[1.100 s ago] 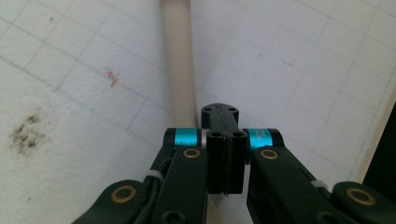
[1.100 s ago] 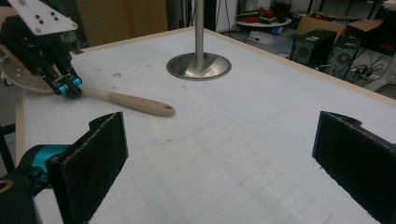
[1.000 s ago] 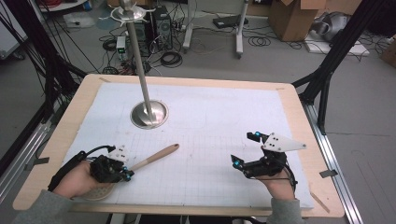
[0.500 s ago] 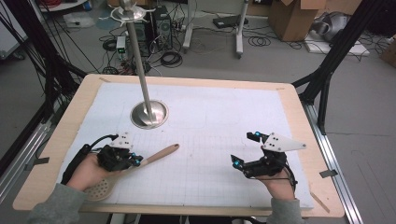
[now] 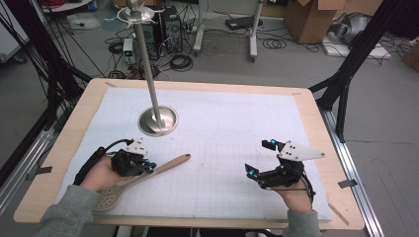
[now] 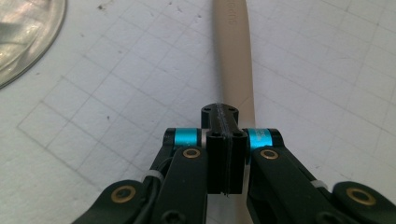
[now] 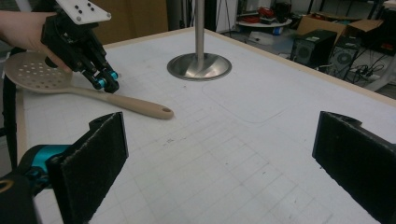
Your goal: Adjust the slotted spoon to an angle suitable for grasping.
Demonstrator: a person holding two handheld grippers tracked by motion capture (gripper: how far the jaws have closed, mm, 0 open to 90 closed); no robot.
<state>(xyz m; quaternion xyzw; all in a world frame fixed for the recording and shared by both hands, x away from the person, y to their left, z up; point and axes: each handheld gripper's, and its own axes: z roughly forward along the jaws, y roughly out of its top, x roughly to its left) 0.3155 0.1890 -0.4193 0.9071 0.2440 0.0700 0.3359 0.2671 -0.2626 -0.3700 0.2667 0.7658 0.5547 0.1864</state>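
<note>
The slotted spoon (image 5: 133, 178) lies flat on the table (image 5: 316, 123) near the front left — light, stiff and smooth, best pinched mid-handle — where the left gripper (image 5: 148, 168) sits with jaws shut above it, while the right gripper (image 5: 259, 158) gapes empty.

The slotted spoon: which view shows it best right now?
The high view: the whole slotted spoon shows, handle to perforated head, under the left tool. The right gripper view shows it whole but farther off; the left gripper view shows just its handle.
</note>
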